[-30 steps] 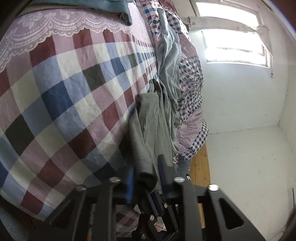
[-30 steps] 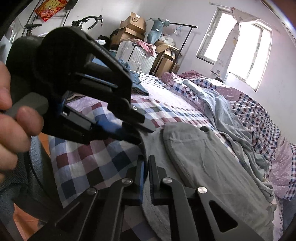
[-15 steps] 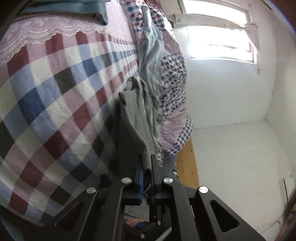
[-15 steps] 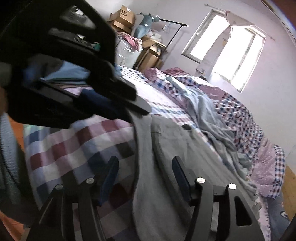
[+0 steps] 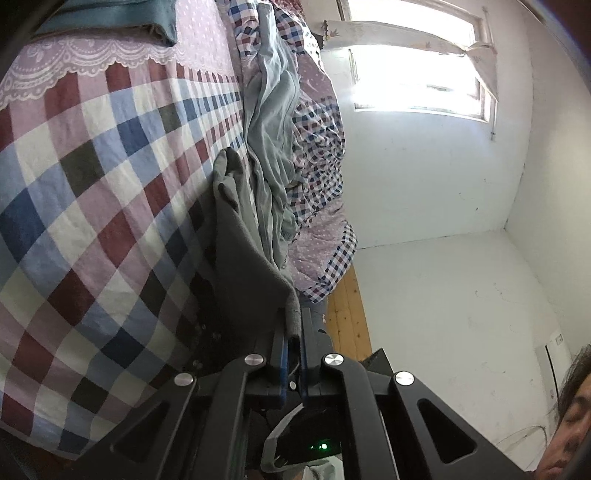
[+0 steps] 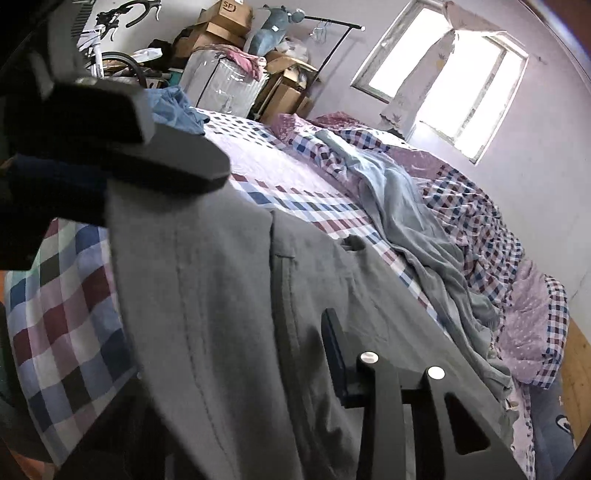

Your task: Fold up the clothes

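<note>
A grey garment [image 5: 240, 258] trails off the checked bed [image 5: 92, 206] toward me. My left gripper [image 5: 293, 332] is shut on its thick edge and holds it above the bed. In the right wrist view the same garment [image 6: 221, 314] hangs wide across the front, pinched at upper left by the left gripper [image 6: 110, 162]. My right gripper [image 6: 266, 325] stands open against the cloth. Only its right finger [image 6: 334, 350] shows; the cloth hides the other one.
A pale blue-grey garment [image 6: 413, 221] lies crumpled along the far side of the bed beside a checked quilt [image 6: 480, 229]. Folded teal clothes [image 5: 147, 18] sit at the bed's head. Boxes and a clothes rack [image 6: 258, 55] stand behind. A wooden floor [image 5: 347, 325] lies past the bed's foot.
The left gripper shut on the grey garment's edge and lifted it. The right gripper opened, let go of the cloth and moved in close under the raised garment.
</note>
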Tool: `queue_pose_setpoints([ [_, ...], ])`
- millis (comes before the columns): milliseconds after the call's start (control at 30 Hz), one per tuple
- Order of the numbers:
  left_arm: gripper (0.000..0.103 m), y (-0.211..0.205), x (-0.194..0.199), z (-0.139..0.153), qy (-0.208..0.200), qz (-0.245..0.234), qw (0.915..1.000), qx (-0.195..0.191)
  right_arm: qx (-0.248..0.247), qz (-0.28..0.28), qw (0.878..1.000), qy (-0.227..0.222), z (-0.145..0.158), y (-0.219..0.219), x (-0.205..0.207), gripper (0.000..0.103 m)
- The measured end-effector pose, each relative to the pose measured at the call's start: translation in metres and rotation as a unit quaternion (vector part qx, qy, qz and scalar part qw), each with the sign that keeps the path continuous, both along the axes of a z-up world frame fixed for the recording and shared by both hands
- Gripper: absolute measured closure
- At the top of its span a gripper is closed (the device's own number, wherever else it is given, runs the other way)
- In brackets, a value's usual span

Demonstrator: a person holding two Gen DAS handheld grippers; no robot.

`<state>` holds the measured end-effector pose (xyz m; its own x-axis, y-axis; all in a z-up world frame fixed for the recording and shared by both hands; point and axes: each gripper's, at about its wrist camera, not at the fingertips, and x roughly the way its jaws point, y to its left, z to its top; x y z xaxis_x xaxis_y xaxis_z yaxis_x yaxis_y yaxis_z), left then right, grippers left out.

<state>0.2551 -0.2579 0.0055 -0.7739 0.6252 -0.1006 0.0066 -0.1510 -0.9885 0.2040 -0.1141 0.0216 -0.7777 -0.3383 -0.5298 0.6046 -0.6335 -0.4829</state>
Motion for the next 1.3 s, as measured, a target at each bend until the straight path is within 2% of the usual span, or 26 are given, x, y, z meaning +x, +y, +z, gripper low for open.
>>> queue_pose_setpoints([
  [33,0.100,0.001,-0.001,0.000,-0.001,0.001,1.0000,-0.004,0.001,0.000,1.000,0.002,0.000,-0.001,-0.001,0.091],
  [67,0.100,0.001,-0.001,-0.001,-0.004,0.002,1.0000,-0.007,0.004,0.001,1.000,0.002,0.000,-0.002,-0.001,0.095],
  [133,0.100,0.001,-0.002,-0.004,-0.014,0.005,0.9998,-0.012,0.003,0.005,1.000,-0.002,0.000,-0.001,-0.002,0.098],
  [233,0.099,-0.003,-0.003,-0.008,-0.030,0.009,0.9994,-0.017,-0.009,0.011,1.000,-0.010,0.005,0.004,-0.006,0.099],
  [267,0.095,-0.004,-0.003,-0.009,-0.036,0.011,0.9991,-0.019,-0.018,0.011,1.000,-0.015,0.008,0.007,-0.007,0.099],
  [333,0.075,-0.006,-0.008,-0.010,-0.052,0.016,0.9979,-0.035,-0.032,0.009,0.999,-0.022,0.015,0.012,-0.009,0.099],
  [367,0.051,-0.008,-0.010,-0.010,-0.057,0.022,0.9974,-0.039,-0.041,0.008,0.999,-0.026,0.019,0.015,-0.011,0.099],
  [400,0.033,-0.010,-0.012,-0.011,-0.062,0.029,0.9968,-0.041,-0.050,0.007,0.998,-0.028,0.024,0.018,-0.011,0.099],
  [433,0.029,-0.012,-0.014,-0.012,-0.066,0.036,0.9962,-0.044,-0.055,0.007,0.998,-0.028,0.027,0.020,-0.011,0.099],
  [600,0.028,-0.014,-0.047,-0.012,-0.065,0.010,0.9967,-0.047,-0.075,0.007,0.997,-0.026,0.042,0.027,-0.011,0.099],
  [900,0.027,-0.015,-0.109,-0.011,-0.062,-0.043,0.9955,-0.058,-0.090,0.006,0.995,-0.031,0.048,0.033,-0.011,0.099],
  [1100,0.027,-0.006,-0.144,-0.006,-0.069,-0.088,0.9887,-0.100,-0.098,0.005,0.995,-0.036,0.050,0.037,-0.012,0.099],
  [1300,0.027,0.004,-0.180,-0.001,-0.077,-0.131,0.9781,-0.142,-0.107,0.003,0.993,-0.040,0.055,0.040,-0.013,0.099],
])
